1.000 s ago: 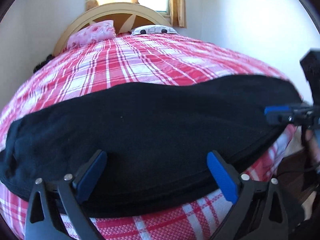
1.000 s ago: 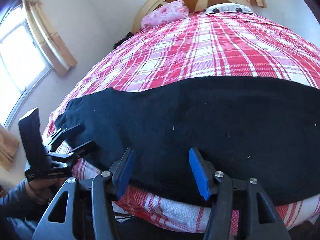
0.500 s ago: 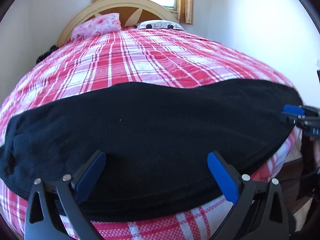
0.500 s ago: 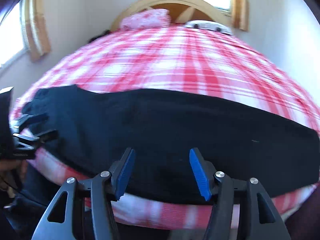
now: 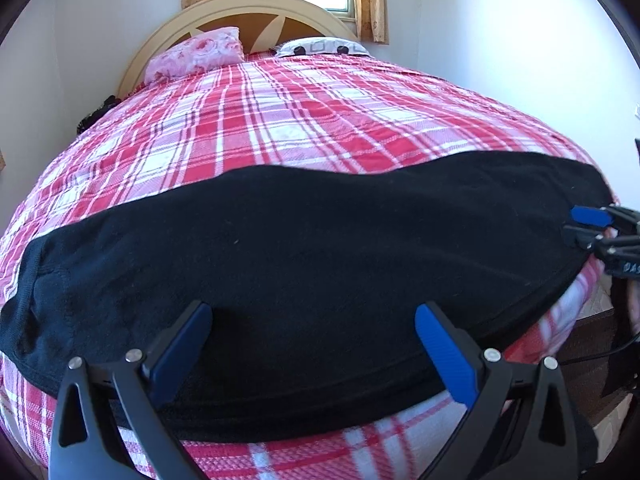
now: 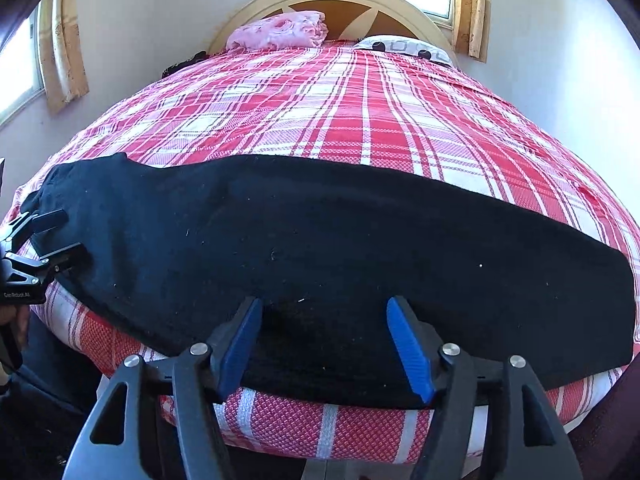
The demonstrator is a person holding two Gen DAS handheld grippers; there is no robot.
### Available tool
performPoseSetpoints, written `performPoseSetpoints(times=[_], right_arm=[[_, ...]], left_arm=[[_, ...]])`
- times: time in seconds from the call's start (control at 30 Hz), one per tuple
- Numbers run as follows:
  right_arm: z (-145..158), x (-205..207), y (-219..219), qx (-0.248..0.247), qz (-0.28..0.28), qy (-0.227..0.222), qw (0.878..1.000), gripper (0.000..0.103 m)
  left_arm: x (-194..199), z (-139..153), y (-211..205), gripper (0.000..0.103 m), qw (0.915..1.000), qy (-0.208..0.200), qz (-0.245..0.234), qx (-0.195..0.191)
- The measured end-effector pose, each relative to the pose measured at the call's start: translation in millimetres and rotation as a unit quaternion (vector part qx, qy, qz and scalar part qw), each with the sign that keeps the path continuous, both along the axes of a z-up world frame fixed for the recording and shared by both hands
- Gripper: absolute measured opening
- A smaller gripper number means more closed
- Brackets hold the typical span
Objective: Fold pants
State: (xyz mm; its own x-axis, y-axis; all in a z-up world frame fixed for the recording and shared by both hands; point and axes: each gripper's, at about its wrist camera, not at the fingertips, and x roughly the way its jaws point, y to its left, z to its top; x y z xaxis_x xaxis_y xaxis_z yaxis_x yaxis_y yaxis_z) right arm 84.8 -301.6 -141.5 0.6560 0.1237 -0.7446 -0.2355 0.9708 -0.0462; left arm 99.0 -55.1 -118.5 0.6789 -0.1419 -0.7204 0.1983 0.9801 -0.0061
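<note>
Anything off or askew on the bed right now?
Nothing stands out. The black fleece pants lie flat across the near end of the red-and-white plaid bedspread, near edge draped over the side. Both grippers, left and right, are open, holding nothing.

White lettering is showing on the body of the left gripper (image 6: 56, 242) at the left edge of the right wrist view, apparently reading "GenRobot.AI". On the right gripper (image 5: 582, 226), partial white characters "DAS" are showing, cut off at the frame edge.
</note>
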Motion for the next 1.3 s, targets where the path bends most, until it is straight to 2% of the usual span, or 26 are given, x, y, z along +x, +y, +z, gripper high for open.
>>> performPoseSetpoints(times=[0.17,0.3,0.33,0.37,0.47,0.57,0.63,0.7,0.83,0.93,1.03,1.1,1.2,1.3], right_arm=[[0.6,0.6,-1.7,0.003,0.004,0.001,1.000,0.067],[1.5,2.7,-6.5,0.011,0.007,0.004,1.000,0.067],[1.5,2.3,-5.6,0.008,0.009,0.004,1.000,0.067],[1.7,1.9,-4.5,0.005,0.010,0.003,1.000,0.067],[2.6,1.6,-4.7,0.003,0.016,0.005,1.000,0.067],[8.3,2.3,-12.8,0.021,0.015,0.010,1.000,0.067],[15.5,5.1,-28.9,0.043,-0.011,0.010,0.999,0.067],[24.9,6.4,-59.0,0.087,-0.046,0.004,0.995,0.067],[36.2,7.4,-128.3,0.145,-0.133,0.002,0.981,0.067],[45.9,1.5,-192.0,0.173,-0.227,-0.023,0.958,0.067],[50.9,-7.9,-235.8,0.200,-0.283,-0.039,0.937,0.067],[53.4,-11.4,-256.8,0.208,-0.304,-0.036,0.929,0.067],[58.9,-20.2,-286.2,0.247,-0.322,-0.035,0.913,0.067],[60.7,-25.7,-309.0,0.237,-0.343,-0.023,0.909,0.067]], left_arm=[[-0.2,13.4,-18.3,0.103,0.9995,-0.018,-0.024,0.004],[6.1,-5.1,-27.0,0.103,0.9994,0.003,-0.029,0.019],[4.9,-9.0,-26.9,0.103,0.9994,-0.002,-0.028,0.019],[1.8,-9.3,-26.7,0.103,0.9993,-0.014,-0.029,0.019],[1.1,-4.1,-27.6,0.103,0.9995,-0.006,-0.025,0.016],[1.3,9.8,-32.3,0.103,0.9993,-0.015,-0.032,0.009],[4.9,17.8,-38.6,0.103,0.9990,-0.020,-0.040,0.004],[11.4,25.6,-46.4,0.103,0.9987,-0.021,-0.045,-0.010],[22.7,32.3,-64.5,0.103,0.9980,-0.021,-0.054,-0.026],[31.7,32.3,-81.1,0.103,0.9975,-0.019,-0.062,-0.027],[35.9,29.5,-96.0,0.103,0.9973,-0.018,-0.064,-0.031],[33.9,24.9,-102.9,0.103,0.9976,-0.024,-0.061,-0.023],[22.2,14.5,-106.4,0.103,0.9979,-0.033,-0.055,-0.009],[12.6,0.9,-103.6,0.103,0.9981,-0.023,-0.056,-0.009]])
